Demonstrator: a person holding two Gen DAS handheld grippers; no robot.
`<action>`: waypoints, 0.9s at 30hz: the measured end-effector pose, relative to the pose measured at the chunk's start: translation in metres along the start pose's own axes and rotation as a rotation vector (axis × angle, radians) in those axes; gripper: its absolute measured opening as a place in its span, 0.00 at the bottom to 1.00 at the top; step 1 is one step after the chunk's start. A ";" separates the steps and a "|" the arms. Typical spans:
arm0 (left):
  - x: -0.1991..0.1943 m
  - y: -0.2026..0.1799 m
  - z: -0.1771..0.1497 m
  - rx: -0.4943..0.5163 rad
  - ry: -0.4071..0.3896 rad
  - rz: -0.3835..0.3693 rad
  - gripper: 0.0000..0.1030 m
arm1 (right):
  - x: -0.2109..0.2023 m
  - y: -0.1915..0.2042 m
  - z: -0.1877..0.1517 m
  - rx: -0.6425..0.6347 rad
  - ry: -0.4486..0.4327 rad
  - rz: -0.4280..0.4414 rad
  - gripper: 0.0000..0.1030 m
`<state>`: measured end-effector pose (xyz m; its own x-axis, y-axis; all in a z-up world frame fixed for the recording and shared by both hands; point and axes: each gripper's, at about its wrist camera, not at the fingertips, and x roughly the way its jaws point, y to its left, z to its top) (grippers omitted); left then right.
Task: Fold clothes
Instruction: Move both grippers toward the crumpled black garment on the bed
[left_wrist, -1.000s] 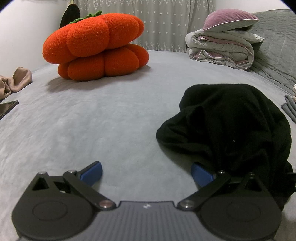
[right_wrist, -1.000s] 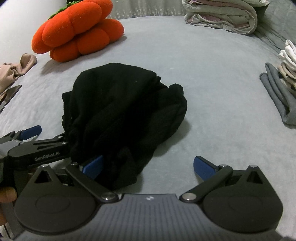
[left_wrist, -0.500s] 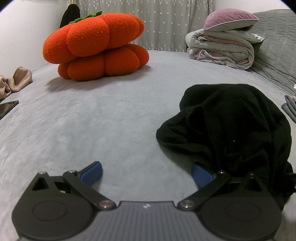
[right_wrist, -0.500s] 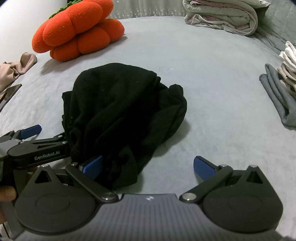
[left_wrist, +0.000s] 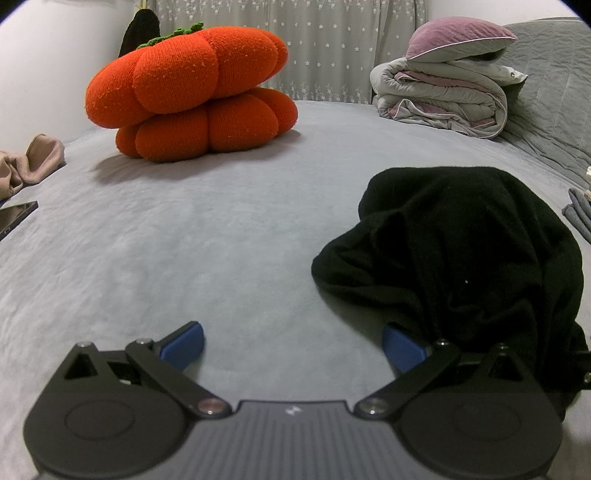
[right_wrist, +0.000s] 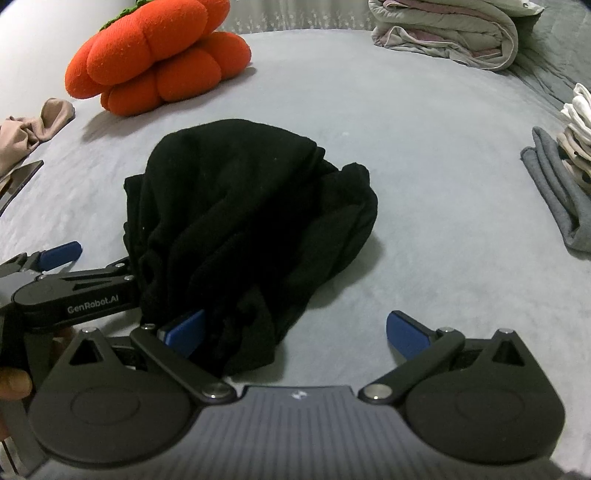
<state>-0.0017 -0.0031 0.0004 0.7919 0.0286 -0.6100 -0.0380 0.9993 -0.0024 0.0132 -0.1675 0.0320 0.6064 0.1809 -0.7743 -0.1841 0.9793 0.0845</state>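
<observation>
Your left gripper (left_wrist: 291, 341) sits low over the grey bed (left_wrist: 207, 236), jaws spread wide, nothing between them. Its right blue pad (left_wrist: 402, 349) is touching or tucked just under the near edge of the black garment (left_wrist: 461, 251); the left pad is over bare sheet. From the right wrist view you see that same gripper at the left side, its right finger disappearing into the cloth folds; whether it is under or only against the fabric is hard to tell.

Your right gripper (right_wrist: 295, 328) is also spread wide, not clamped on anything. Its left pad (right_wrist: 184, 326) is pressed against the near lower edge of the black garment, the right pad over bare sheet, apart from the cloth.

The black garment lies crumpled in a heap in the middle of the bed, bunched and rumpled, not laid flat, no fold lines readable. It is between the two grippers, nearer edge right at the pads.

Behind, far left: two stacked orange pumpkin cushions (left_wrist: 192, 92). Far right: rolled grey-pink quilt (left_wrist: 443, 103) with a purple pillow (left_wrist: 458, 40) on top. Left edge: a beige garment (right_wrist: 33, 129) bunched up, a dark flat phone-like thing (left_wrist: 14, 219) near it. Right edge in the right wrist view: a grey folded item (right_wrist: 557, 192) with a stack of pale folded clothes (right_wrist: 578, 129) beside or on it. A bit of your hand (right_wrist: 13, 384) shows at the lower left, on the left gripper's handle.
</observation>
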 end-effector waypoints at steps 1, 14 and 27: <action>0.000 0.000 0.000 -0.001 0.000 0.000 1.00 | 0.000 0.000 0.000 -0.001 0.001 0.000 1.00; 0.000 -0.001 0.001 -0.002 0.001 0.005 1.00 | 0.003 0.007 -0.003 -0.026 0.006 0.001 1.00; 0.000 -0.001 0.001 -0.006 0.001 0.014 1.00 | 0.004 0.008 -0.002 -0.025 0.012 0.002 1.00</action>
<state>-0.0012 -0.0040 0.0011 0.7908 0.0423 -0.6106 -0.0527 0.9986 0.0009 0.0127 -0.1593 0.0278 0.5968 0.1817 -0.7815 -0.2046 0.9763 0.0707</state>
